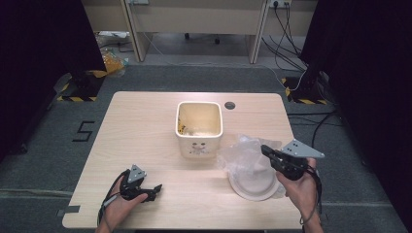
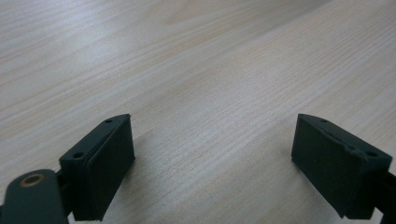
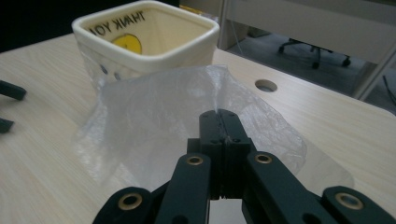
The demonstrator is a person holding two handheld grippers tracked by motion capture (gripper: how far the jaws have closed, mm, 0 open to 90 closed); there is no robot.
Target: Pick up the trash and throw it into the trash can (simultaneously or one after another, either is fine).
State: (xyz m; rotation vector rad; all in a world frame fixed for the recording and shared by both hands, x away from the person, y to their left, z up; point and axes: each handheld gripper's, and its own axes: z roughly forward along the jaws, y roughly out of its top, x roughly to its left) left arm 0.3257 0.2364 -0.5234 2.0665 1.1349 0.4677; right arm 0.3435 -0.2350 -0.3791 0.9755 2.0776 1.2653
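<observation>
Right gripper (image 3: 219,122) has its fingers pressed together, pinching the edge of the clear plastic bag (image 3: 154,116). In the high view the bag (image 1: 243,155) hangs crumpled from the right gripper (image 1: 268,151), draped over a white lid (image 1: 255,184) that lies flat on the bench (image 1: 145,126). The cream bin (image 1: 199,127) stands upright just left of and beyond the bag, mouth open (yellowish scraps in the bottom, can't tell what). So the bag sits between the fingers and the bin, and the right hand is clearly nearer. Likely next move: carry the bag up and left over the rim. Left gripper (image 1: 151,190), fingers spread, holds nothing and rests low on bare bench (image 2: 196,70), well apart from the bin.
</observation>
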